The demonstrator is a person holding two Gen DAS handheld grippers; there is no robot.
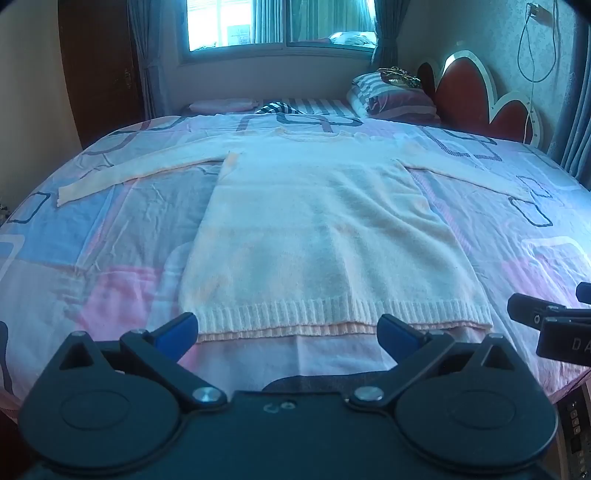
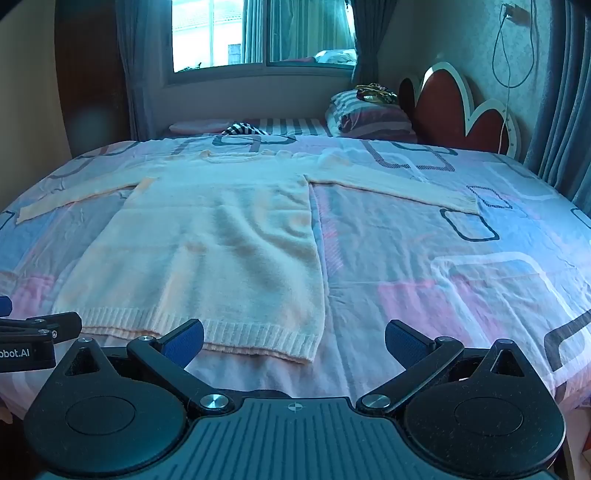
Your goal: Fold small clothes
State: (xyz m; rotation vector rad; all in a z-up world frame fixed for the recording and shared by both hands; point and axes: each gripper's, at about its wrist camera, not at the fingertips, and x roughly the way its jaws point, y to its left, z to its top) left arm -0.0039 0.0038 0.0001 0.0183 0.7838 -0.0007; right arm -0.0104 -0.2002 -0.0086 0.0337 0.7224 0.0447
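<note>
A cream, long-sleeved knitted sweater (image 1: 325,229) lay flat on the bed (image 1: 110,236), its long axis running near to far: ribbed hem nearest, neckline at the far end, both sleeves spread out to left and right. The bed wore a pink, blue and white sheet printed with dark rounded rectangles. Beyond it stood a striped pillow (image 1: 391,98), a red petal-shaped headboard (image 1: 469,99) at far right, and a curtained window (image 1: 280,22). The left hand-held gripper (image 1: 288,332) hovered wide open over the hem; the right hand-held gripper (image 2: 293,341) gaped equally wide, empty, over the hem's right corner.
</note>
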